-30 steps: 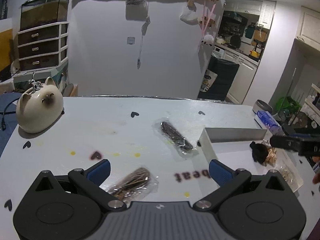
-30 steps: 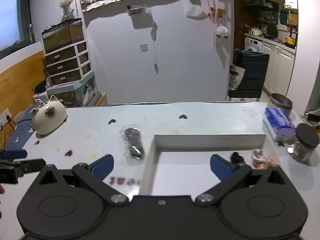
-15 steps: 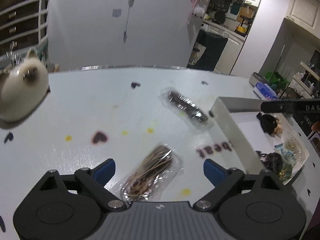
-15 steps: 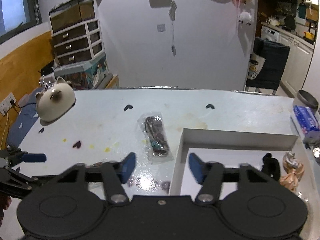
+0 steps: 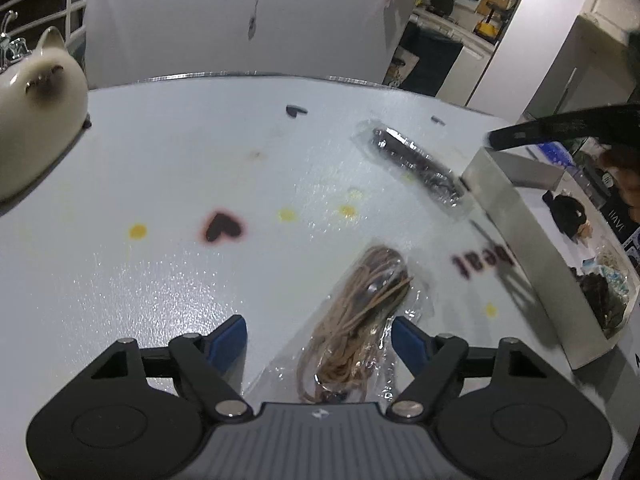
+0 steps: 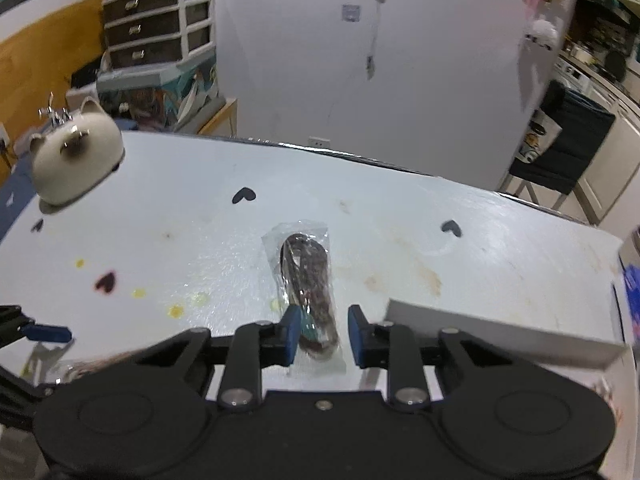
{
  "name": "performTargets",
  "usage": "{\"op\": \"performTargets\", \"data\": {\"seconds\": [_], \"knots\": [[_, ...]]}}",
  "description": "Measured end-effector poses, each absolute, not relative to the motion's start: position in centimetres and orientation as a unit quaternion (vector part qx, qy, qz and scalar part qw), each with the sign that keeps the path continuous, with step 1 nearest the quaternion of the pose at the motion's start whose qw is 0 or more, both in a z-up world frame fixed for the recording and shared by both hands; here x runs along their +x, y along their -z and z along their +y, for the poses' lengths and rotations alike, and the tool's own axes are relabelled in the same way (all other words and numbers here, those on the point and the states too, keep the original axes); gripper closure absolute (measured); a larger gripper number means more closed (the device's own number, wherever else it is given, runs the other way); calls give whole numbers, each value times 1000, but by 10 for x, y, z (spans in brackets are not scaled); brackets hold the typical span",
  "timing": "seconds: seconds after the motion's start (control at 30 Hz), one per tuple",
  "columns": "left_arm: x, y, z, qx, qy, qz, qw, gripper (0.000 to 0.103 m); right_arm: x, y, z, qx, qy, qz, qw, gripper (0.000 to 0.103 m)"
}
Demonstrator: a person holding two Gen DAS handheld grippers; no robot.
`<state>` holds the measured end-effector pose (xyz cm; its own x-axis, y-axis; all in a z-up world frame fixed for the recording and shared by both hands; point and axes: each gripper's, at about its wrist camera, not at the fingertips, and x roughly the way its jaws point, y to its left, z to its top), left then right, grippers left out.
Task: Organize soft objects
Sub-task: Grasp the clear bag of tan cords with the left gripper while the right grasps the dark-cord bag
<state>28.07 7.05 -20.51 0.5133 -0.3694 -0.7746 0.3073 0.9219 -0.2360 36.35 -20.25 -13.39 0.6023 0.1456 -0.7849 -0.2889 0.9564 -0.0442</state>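
A clear bag of brown cord (image 5: 356,320) lies on the white table between the open fingers of my left gripper (image 5: 320,336). A clear bag of dark cord (image 6: 308,280) lies further back, and it also shows in the left wrist view (image 5: 416,164). My right gripper (image 6: 322,334) is low over this bag's near end, jaws narrowed around it with a gap on each side. A white tray (image 5: 516,216) to the right holds several soft items, among them a black one (image 5: 568,212). Its wall also shows in the right wrist view (image 6: 480,336).
A cream cat-shaped ornament (image 5: 32,92) stands at the table's far left, also in the right wrist view (image 6: 72,156). Black heart stickers (image 6: 244,195) and yellow spots mark the tabletop. A blue tissue pack (image 6: 634,284) lies at the right edge.
Both grippers have dropped lower and moved forward over their bags. The right gripper swung left from the tray and its jaws narrowed. The left jaws narrowed slightly.
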Motion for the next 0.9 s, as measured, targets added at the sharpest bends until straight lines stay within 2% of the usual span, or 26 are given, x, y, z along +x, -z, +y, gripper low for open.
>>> {"op": "performTargets", "data": {"seconds": [0.23,0.4,0.53,0.7,0.9], "knots": [[257,205,67,-62,199,460,863,24,403,163,-185,-96,-130,455,876,73],[238,202,59,-90,203,478,850,35,421,179,-181,-103,-138,470,866,73],[231,197,48,-76,200,477,853,36,425,191,-178,-110,-139,480,859,73],[242,188,41,-75,176,466,864,36,415,195,-175,-108,-147,480,858,84],[261,183,25,-61,157,472,865,36,380,191,-166,-106,-162,489,851,85]]}}
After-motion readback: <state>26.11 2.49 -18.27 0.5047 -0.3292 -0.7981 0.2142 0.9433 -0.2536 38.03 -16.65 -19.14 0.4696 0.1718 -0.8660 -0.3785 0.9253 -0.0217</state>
